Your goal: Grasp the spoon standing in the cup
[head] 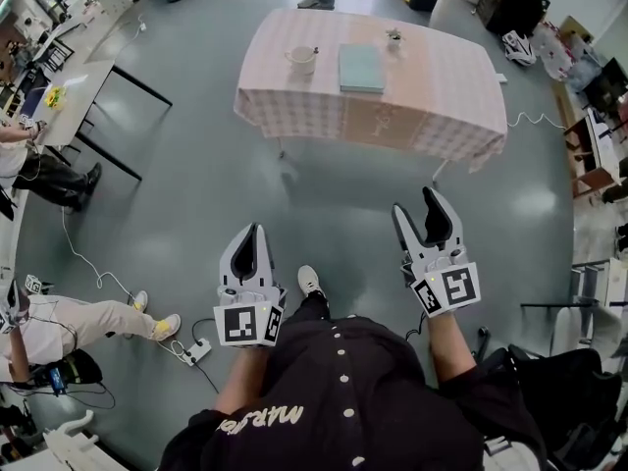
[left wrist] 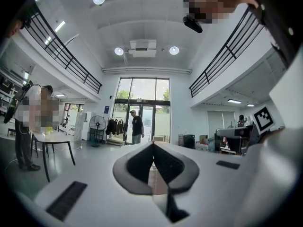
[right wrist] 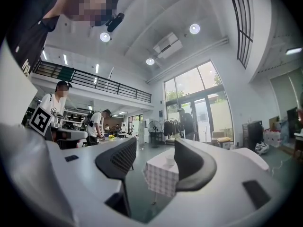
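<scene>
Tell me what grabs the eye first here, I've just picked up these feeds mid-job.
The table under its pink checked cloth stands out, far ahead at the top of the head view, with a white cup and a teal book on it. Nearer, both grippers are held well short of it: the left gripper shut, the right gripper open and empty.

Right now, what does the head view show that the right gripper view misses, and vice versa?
Head view only: a green book on the table and a power strip on the floor. Right gripper view only: tall glass doors and a standing fan. Both: the right gripper, jaws apart and empty, that table and the cup on it.
</scene>
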Tool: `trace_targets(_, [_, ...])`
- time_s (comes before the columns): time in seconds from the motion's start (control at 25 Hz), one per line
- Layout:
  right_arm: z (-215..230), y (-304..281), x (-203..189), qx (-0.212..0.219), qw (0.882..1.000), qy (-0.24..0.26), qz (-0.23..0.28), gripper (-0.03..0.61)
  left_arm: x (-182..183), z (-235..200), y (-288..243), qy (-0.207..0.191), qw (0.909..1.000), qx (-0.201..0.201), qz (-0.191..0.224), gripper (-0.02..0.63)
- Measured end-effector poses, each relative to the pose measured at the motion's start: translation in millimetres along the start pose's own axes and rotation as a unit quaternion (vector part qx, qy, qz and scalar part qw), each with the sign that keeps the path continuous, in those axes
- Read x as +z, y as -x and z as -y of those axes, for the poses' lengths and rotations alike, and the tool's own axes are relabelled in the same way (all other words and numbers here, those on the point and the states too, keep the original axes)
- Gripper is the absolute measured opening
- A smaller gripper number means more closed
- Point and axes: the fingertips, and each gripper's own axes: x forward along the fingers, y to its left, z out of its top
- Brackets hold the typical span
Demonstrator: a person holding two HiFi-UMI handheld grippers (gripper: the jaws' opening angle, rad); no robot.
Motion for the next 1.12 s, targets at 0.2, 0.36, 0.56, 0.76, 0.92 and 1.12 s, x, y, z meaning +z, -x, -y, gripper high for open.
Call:
trace_targets(0.2, [3,-37,1,0.000,1.000,0.002,0.004,0.235,3,-23,-28,0.001,1.0000,0.000,0.005,0.011])
trace_targets(0.36, [2,-66,3,-0.005,1.000,0.004,0.010,0.235,8,-42,-50,0.001,0.9999,-0.006,0.011,0.011])
trace_targets(0.56, [-3,-92,4,-0.011,1.000,0.003,0.015,0.235,11,-65,-67,-0.001,0.9999,-0.011,0.012,0.011])
trace_targets(0.76, [-9,-107,-1,-0.018,1.000,-0.001,0.010,0.235,9,-81,-80,-0.003,0.9998,-0.020,0.006,0.011])
trace_targets(0.92, [-3,-111,-8,-0.021,1.000,-0.001,0.002,0.235,2,-83,-89,0.000,0.9998,-0.022,-0.002,0.011])
trace_targets(1.12, [14,-125,-11,-0.025,1.000,-0.005,0.003,0.235,-3,-80,-111,-0.001,0.9997,-0.025,-0.009,0.011])
